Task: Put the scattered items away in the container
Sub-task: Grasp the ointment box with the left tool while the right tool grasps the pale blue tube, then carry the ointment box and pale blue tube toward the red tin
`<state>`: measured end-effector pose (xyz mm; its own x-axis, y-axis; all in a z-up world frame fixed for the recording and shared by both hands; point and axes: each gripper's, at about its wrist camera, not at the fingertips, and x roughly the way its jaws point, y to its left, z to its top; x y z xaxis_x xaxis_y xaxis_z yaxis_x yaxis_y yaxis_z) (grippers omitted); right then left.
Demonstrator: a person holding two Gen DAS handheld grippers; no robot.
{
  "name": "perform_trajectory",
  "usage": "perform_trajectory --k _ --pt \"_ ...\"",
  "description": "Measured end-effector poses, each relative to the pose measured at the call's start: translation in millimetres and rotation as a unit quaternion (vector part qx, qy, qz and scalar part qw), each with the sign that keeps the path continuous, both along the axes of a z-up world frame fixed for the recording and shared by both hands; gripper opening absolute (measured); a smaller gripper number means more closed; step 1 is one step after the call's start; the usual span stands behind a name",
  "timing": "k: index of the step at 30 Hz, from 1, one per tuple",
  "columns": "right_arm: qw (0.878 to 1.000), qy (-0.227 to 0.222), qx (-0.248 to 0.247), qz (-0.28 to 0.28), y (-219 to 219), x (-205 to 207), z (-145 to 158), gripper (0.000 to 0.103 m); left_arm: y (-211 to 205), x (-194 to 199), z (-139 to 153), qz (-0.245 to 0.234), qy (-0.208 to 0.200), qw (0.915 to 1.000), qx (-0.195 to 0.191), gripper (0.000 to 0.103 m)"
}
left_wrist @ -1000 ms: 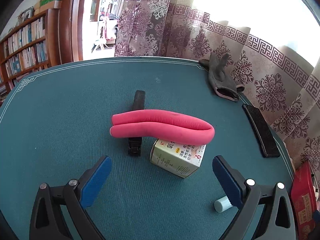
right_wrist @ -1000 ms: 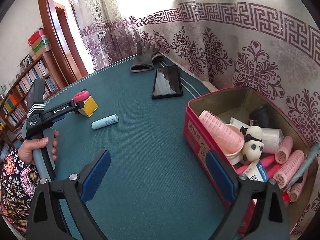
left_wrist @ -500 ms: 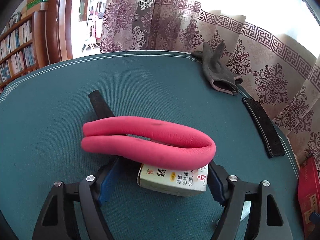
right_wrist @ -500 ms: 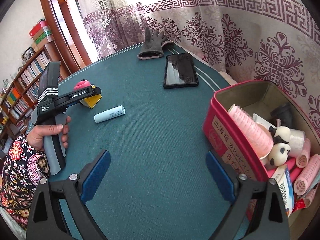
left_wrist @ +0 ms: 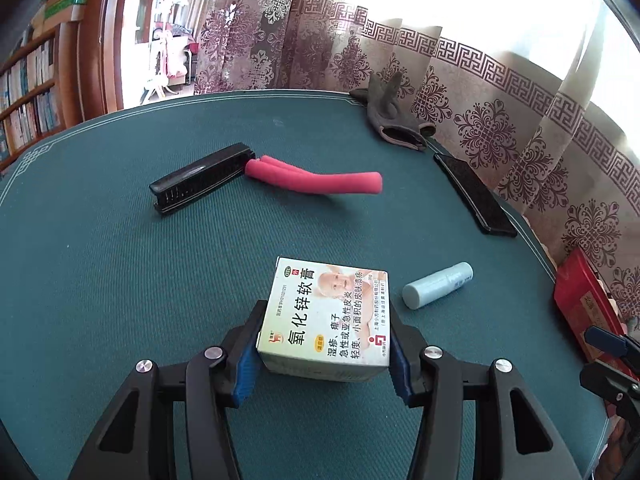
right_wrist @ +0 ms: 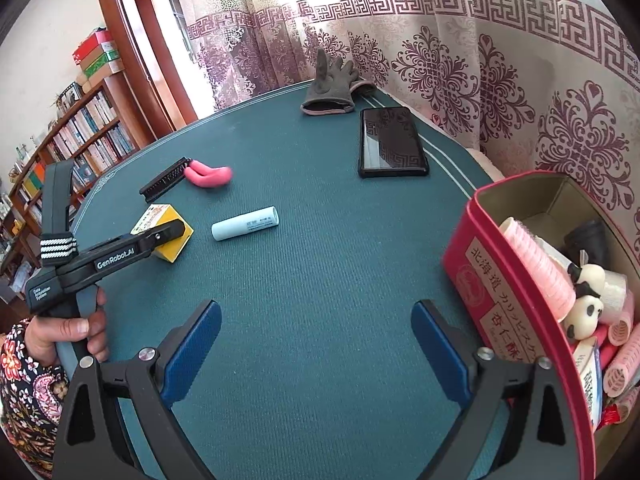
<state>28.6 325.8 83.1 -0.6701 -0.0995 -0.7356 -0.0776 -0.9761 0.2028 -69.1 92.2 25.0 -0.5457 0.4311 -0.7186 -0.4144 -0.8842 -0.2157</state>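
My left gripper [left_wrist: 322, 354] is shut on a white and yellow ointment box [left_wrist: 326, 314] and holds it just above the green table; it also shows in the right wrist view [right_wrist: 170, 234]. A pale blue tube [left_wrist: 438, 285] lies right of the box. A folded pink foam roller [left_wrist: 316, 180] and a black brush [left_wrist: 200, 178] lie farther back. My right gripper [right_wrist: 316, 354] is open and empty above bare table, left of the red tin [right_wrist: 516, 304] that holds curlers and a panda toy.
A black phone [right_wrist: 392, 142] and a grey glove [right_wrist: 332, 88] lie near the table's far right edge by the curtain. A bookshelf [right_wrist: 76, 140] stands at the left. The red tin's corner shows in the left wrist view [left_wrist: 584, 304].
My left gripper closed on the ointment box and lifted it back from under the pink roller. The roller now lies flat by the brush. My right gripper drew slightly back.
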Motion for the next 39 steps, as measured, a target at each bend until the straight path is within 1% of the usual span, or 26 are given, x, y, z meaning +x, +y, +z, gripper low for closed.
perform_trajectory --k 4,10,14,20,22,24,25,26,27,28,29,36,39 --pt "1.000 0.006 0.016 0.023 -18.8 -20.3 -4.8 0.097 -18.1 13.8 -4.7 0.026 -0.006 0.9997 0.001 0.055" --pt "0.998 -0.003 0.048 0.044 -48.6 -67.3 -19.7 0.097 -32.6 23.7 -3.3 0.050 0.013 0.9986 -0.005 0.055" --pt "0.996 -0.013 0.080 0.045 -60.3 -93.2 -27.5 0.097 -34.5 23.8 -6.3 0.050 0.012 0.9987 -0.005 0.055" --pt "0.995 -0.020 0.080 0.055 -70.0 -114.3 -30.5 0.097 -35.7 22.5 -8.3 0.052 0.009 0.9986 0.000 0.055" --pt "0.994 -0.022 0.087 0.061 -75.5 -119.6 -33.1 0.097 -35.2 22.8 -8.5 0.052 0.010 0.9986 0.000 0.055" --pt "0.992 -0.028 0.104 0.058 -80.1 -125.0 -38.0 0.097 -34.1 22.8 -8.9 0.052 0.011 0.9986 -0.003 0.055" --pt "0.992 -0.033 0.113 0.055 -81.2 -127.2 -40.9 0.097 -34.4 22.8 -8.6 0.051 0.011 0.9986 -0.002 0.055" --pt "0.991 -0.038 0.118 0.052 -81.2 -128.6 -43.7 0.095 -34.1 22.6 -9.1 0.052 0.009 0.9986 -0.003 0.055" --pt "0.991 -0.041 0.117 0.051 -80.0 -129.0 -45.8 0.090 -33.8 21.6 -10.7 0.052 0.005 0.9986 -0.003 0.055" --pt "0.991 -0.032 0.116 0.050 -78.4 -126.7 -43.8 0.082 -33.8 20.4 -12.4 0.052 0.000 0.9986 -0.003 0.055" --pt "0.991 -0.033 0.117 0.047 -76.8 -125.2 -41.8 0.072 -34.4 20.4 -12.6 0.052 0.000 0.9986 -0.002 0.055" --pt "0.997 -0.024 0.067 0.025 -60.5 -105.1 -29.9 0.072 -34.1 22.2 -12.5 0.053 0.002 0.9986 -0.005 0.055" --pt "0.998 -0.015 0.059 0.019 -57.7 -91.6 -23.5 0.072 -34.7 22.5 -12.1 0.055 0.004 0.9985 -0.007 0.055"
